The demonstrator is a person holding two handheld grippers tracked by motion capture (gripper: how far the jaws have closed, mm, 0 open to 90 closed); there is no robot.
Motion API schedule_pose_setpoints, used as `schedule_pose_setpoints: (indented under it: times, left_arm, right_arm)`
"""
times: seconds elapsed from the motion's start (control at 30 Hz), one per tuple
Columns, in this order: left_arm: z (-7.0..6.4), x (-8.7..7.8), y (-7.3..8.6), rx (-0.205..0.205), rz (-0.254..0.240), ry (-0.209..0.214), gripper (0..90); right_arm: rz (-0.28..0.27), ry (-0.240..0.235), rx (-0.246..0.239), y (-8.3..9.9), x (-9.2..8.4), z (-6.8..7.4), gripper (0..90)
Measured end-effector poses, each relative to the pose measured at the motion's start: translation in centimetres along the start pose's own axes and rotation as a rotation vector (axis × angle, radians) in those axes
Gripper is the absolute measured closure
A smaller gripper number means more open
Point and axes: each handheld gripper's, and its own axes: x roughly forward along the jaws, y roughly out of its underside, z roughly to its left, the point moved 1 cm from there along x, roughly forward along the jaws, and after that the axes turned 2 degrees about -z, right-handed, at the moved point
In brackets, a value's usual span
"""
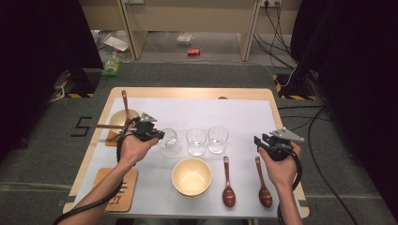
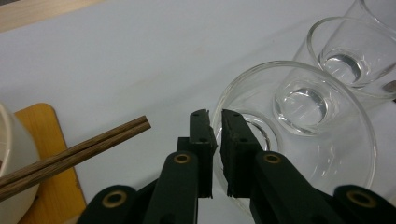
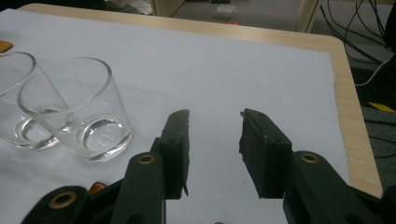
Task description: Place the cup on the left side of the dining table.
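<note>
Two tongs: left tongs [image 2: 215, 114] clamped on glass [image 2: 299, 135] rim; right tongs [image 3: 215, 115] apart; no legible writing.

The wooden tabletop [image 1: 244, 93] carries a white sheet [image 1: 234, 115] over most of its surface; on the sheet stand three clear glasses [image 1: 196, 141] in a row, with a cream bowl [image 1: 191, 176] near the front edge and two brown spoons [image 1: 228, 183] to its right; at the left edge lie two wooden coasters [image 1: 119, 190], the farther one bearing a second bowl [image 1: 123, 117] with chopsticks [image 1: 105, 126] across it.
</note>
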Motion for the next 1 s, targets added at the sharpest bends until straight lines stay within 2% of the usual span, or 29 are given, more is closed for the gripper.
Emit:
schedule_pose_setpoints:
  times: [0.2, 0.43, 0.77, 1.0]
  left_arm:
    - [0.4, -0.9, 0.5, 0.004, 0.002, 0.006, 82.8]
    - [1.0, -2.0, 1.2, 0.001, -0.003, -0.005, 82.9]
    - [2.3, -3.1, 2.4, -0.028, -0.002, -0.024, 83.1]
    - [2.8, -3.7, 3.1, -0.027, 0.008, -0.034, 83.1]
  right_arm:
    - [-0.001, 0.001, 0.000, 0.1, 0.0, 0.0, 62.2]
    - [0.000, 0.001, 0.001, 0.1, -0.1, 0.0, 62.2]
    - [-0.002, -0.001, -0.007, -0.2, -0.1, 0.2, 62.2]
    - [0.000, -0.006, -0.013, -0.4, 0.1, 0.4, 62.2]
